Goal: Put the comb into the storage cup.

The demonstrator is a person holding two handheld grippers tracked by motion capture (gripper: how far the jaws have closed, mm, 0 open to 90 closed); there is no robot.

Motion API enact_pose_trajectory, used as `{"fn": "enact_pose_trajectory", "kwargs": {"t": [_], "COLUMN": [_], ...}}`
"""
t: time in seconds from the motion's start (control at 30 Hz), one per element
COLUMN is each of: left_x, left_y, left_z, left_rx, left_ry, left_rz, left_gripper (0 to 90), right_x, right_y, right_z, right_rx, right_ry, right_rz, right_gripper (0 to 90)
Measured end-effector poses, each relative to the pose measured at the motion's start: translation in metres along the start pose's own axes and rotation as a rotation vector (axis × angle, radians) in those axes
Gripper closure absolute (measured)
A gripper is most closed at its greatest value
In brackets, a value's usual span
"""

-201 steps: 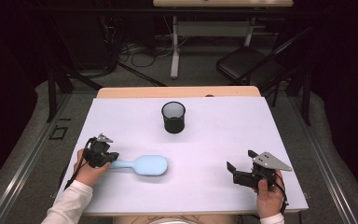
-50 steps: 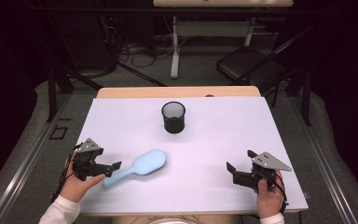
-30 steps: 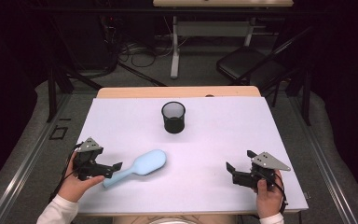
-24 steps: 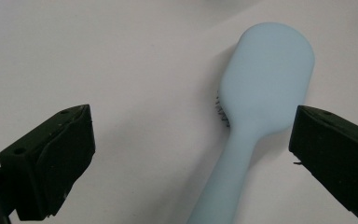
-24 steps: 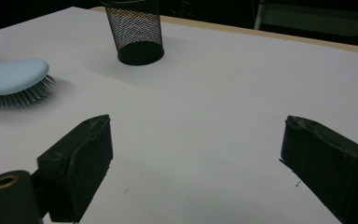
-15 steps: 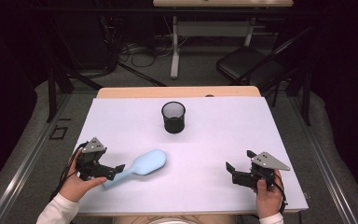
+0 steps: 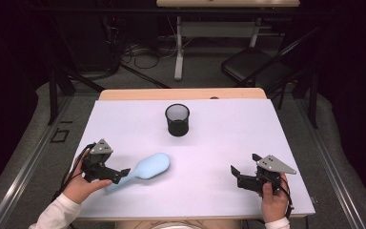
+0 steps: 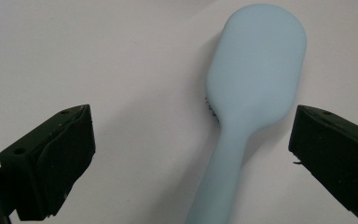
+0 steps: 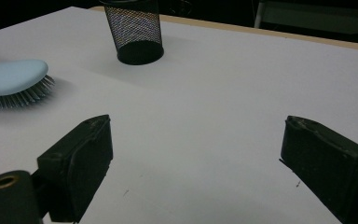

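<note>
The left gripper holds its fingers apart around the hairbrush handle; the right gripper, well right of the hairbrush, gapes empty.

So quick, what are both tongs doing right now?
Left tongs: open, either side of the hairbrush handle, not gripping.
Right tongs: open, empty.

The hairbrush lies on the table at the near left, bristles down, its handle between the left gripper jaws. The mesh cup stands behind it, mid-table. The right gripper sits near right, well apart
</note>
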State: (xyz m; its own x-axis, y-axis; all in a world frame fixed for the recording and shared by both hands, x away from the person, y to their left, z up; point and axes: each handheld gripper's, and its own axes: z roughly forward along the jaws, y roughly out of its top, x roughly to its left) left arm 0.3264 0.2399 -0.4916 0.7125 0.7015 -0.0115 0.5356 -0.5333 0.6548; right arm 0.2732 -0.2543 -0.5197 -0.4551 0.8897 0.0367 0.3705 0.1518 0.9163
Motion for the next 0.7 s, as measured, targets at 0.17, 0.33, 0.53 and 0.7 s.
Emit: {"fn": "enact_pose_trajectory", "kwargs": {"t": [0.17, 0.33, 0.53, 0.7], "left_x": [-0.002, -0.003, -0.003, -0.005], "left_y": [0.005, 0.009, 0.014, 0.015], "left_z": [0.005, 0.008, 0.011, 0.015], "left_rx": [0.026, 0.052, 0.080, 0.112], "left_ry": [-0.004, -0.014, -0.014, -0.017], "left_rz": [0.015, 0.027, 0.044, 0.058], "left_gripper": [0.5, 0.5, 0.6, 0.6], "right_x": [0.000, 0.000, -0.001, -0.001], "right_y": [0.000, 0.000, 0.000, 0.000], "right_z": [0.000, 0.000, 0.000, 0.000], "right_rx": [0.001, 0.002, 0.001, 0.001], "right_ry": [0.000, 0.000, -0.002, -0.002], "right_rz": [0.001, 0.000, 0.001, 0.001], "right_gripper": [8.6, 8.6, 8.6, 8.6]}}
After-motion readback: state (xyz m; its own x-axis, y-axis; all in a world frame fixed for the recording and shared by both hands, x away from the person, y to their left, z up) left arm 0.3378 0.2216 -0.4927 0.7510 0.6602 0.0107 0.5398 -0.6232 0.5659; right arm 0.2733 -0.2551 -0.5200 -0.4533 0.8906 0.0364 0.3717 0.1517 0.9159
